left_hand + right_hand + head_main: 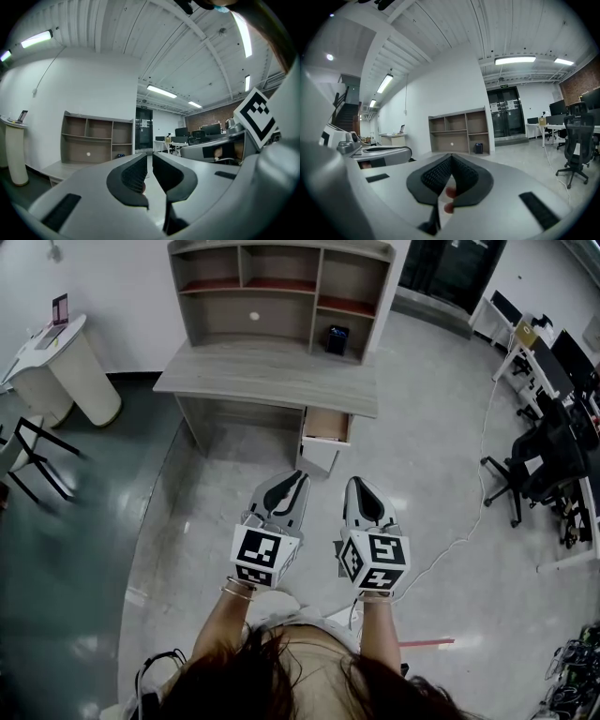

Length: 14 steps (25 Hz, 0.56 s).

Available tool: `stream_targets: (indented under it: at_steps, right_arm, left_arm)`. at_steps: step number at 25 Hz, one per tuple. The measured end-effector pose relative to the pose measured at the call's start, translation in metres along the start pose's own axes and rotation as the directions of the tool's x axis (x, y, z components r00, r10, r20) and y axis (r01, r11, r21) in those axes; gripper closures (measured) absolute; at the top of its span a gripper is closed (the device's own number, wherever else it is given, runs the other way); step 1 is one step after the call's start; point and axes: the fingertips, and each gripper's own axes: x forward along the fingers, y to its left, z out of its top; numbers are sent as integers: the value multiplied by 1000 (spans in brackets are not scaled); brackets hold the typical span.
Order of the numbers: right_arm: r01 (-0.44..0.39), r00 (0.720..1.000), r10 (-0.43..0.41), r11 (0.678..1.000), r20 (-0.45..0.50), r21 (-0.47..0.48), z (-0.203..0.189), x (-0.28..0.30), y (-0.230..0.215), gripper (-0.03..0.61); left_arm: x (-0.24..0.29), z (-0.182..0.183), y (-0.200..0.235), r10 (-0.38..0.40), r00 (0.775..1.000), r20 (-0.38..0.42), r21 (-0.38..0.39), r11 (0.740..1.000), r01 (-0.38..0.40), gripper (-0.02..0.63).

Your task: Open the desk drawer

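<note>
One desk, one drawer, two grippers: left gripper, right gripper.

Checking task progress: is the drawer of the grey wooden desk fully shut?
No, the pale drawer juts out from the front of the grey wooden desk, its open inside showing from above.

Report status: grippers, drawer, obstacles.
Left gripper slightly open, empty; right gripper shut, empty. Drawer already pulled out, both grippers short of it. Nothing in the way.
</note>
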Motion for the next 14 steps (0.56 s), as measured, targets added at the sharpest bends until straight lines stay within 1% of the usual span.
stream_targets:
  at_steps: [5, 14]
  right_arm:
    - [-13, 1000, 13, 1000, 1, -10, 1, 8, 7, 558]
    - [-17, 1000, 17, 999, -5, -44, 2, 12, 7, 560]
  left_arm:
    - [1, 0, 11, 20, 1000, -5, -29, 999, -20, 572]
    - [8, -2, 18, 37, 999, -2, -35, 999, -37, 572]
